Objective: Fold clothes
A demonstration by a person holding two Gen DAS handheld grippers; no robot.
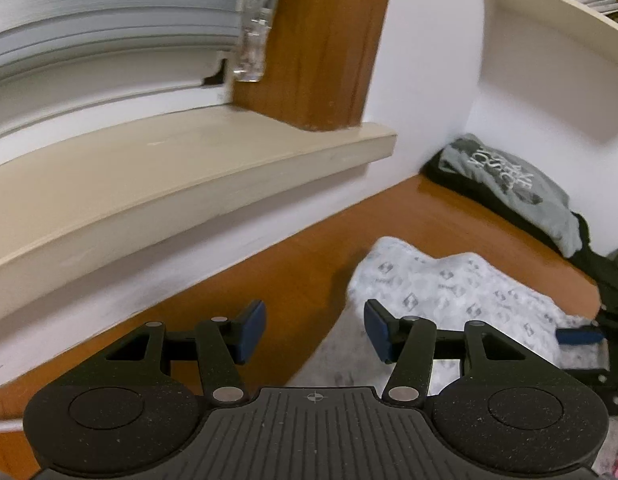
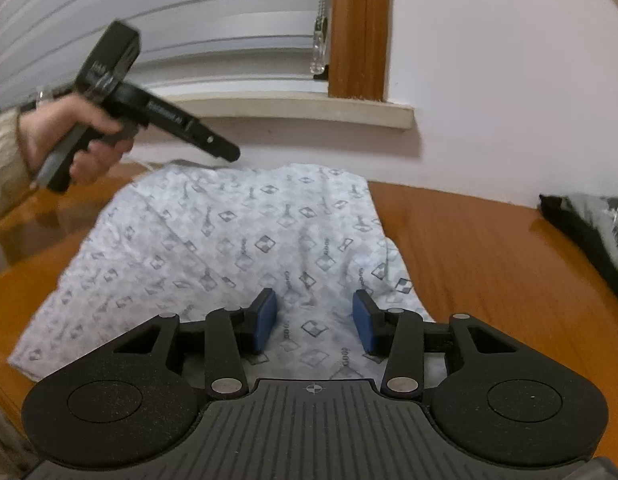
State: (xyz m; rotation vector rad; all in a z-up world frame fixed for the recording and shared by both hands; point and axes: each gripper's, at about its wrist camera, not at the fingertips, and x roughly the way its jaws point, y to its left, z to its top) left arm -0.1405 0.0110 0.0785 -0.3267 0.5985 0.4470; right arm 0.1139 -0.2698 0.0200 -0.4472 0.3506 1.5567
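Pale white-grey garment (image 2: pixel 229 248) printed with small grey diamond and chain motifs, spread in a rough folded rectangle on glossy orange-brown wooden tabletop (image 2: pixel 489 264). Far edge of cloth close under white wall and beige window sill (image 2: pixel 309 110); near edge reaching beneath right gripper. Some wrinkles and a soft fold along the right-hand side.

Right gripper (image 2: pixel 315 322): black linkage, blue pads, released, jaws apart over the near part of the printed cloth, nothing pinched between them. Pads just above or barely at the fabric; contact not clear.

Left gripper (image 1: pixel 315 330): same black build with blue pads, also released, jaws wide, empty. Below it bare tabletop on the left and an edge of the printed garment (image 1: pixel 449 284) on the right. Seen from the right wrist view as a black pistol-grip tool (image 2: pixel 149 104) raised above the far left corner of the cloth, gripped by a hand (image 2: pixel 69 136) with a light knitted sleeve (image 2: pixel 3 160).

Further right on the table, against the wall: folded grey T-shirt with dark print (image 1: pixel 513 188) lying on top of black clothing (image 1: pixel 601 268), well apart from the printed garment. White slatted blind (image 2: pixel 169 20) above sill, bead cord with clear plastic pulls (image 1: pixel 255 40) beside orange-brown wooden window frame (image 1: pixel 329 40). White shelf (image 1: pixel 549 20) with blurred colourful items at upper right.
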